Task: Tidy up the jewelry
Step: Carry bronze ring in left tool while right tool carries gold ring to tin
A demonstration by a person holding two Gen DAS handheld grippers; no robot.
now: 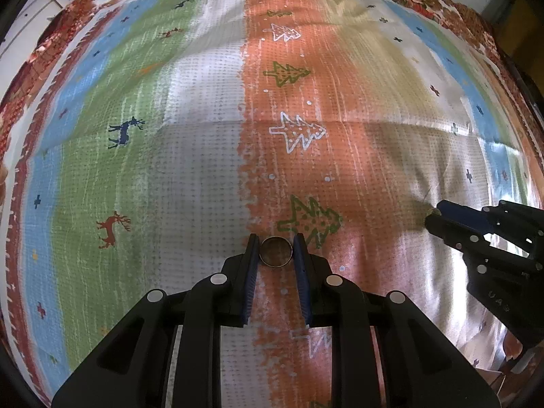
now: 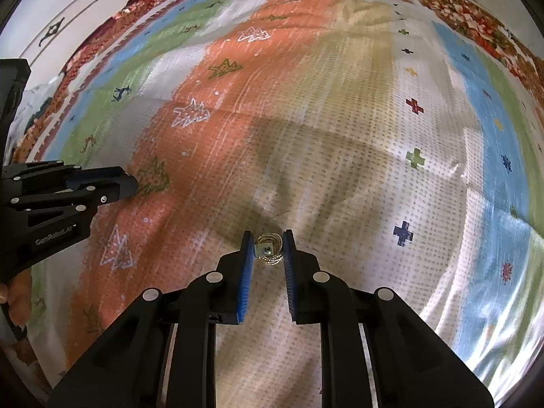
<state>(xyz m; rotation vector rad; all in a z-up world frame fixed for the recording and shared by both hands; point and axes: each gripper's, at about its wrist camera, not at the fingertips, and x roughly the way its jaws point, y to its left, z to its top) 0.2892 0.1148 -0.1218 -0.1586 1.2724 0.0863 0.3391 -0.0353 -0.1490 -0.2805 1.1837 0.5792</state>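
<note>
a striped cloth (image 1: 190,176) printed with trees and reindeer was seen spread across the whole work surface in both wrist views. the left gripper (image 1: 276,243) was pointed steeply down at the cloth, and a plain round ring (image 1: 276,251) was held between the tips of its two blue pads, with each side of the band touched by a pad. the ring was seen face-on, with the orange stripe visible through its opening, just beside a green tree print (image 1: 309,221).

the right gripper (image 2: 268,243) was likewise aimed down, over the pale beige stripe. a wider golden ring (image 2: 269,253), ribbed and set with a small square stone, was pinched between its blue pads near the tips; the pads were pressed against the band on both sides. the cloth around this ring was puckered into soft folds.

each gripper was visible at the edge of the other's view: the right one at the right edge of the left camera's view, the left one at the left edge of the right camera's view. the two rings were kept well apart, on neighbouring stripes.
</note>
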